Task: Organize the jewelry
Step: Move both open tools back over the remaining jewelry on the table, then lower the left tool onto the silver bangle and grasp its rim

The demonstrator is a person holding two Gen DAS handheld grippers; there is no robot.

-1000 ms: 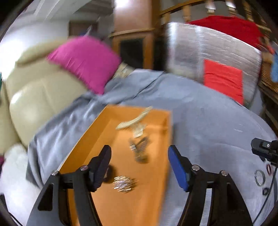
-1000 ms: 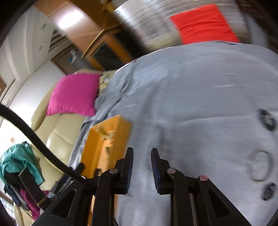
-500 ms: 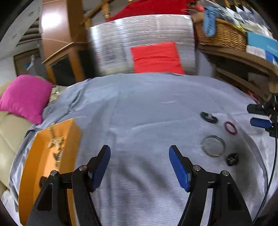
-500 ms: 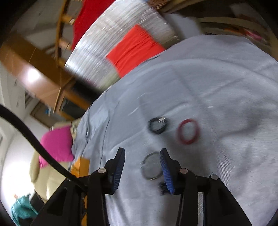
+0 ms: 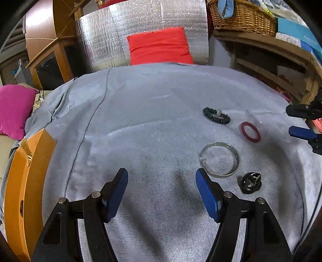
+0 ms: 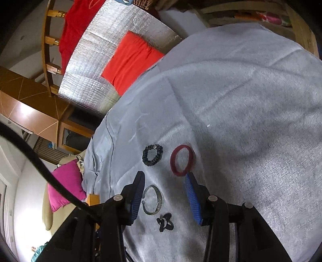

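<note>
Red cushion (image 5: 160,46), wicker basket (image 5: 241,17)

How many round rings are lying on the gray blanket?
3: a black scrunchie farthest away, a dark red ring beside it, and a clear bangle nearest the grippers. The small black piece isn't a ring.

On the cloth-covered surface (image 5: 153,125) four pieces lie grouped at the right: a scrunchie (image 5: 216,115) farthest back, a ring (image 5: 249,131) just right of it, a bangle (image 5: 219,159) nearer, and a small clip (image 5: 251,182) nearest. A tray (image 5: 22,181) sits at the left edge. A cushion (image 5: 160,46) stands behind the surface.
</note>
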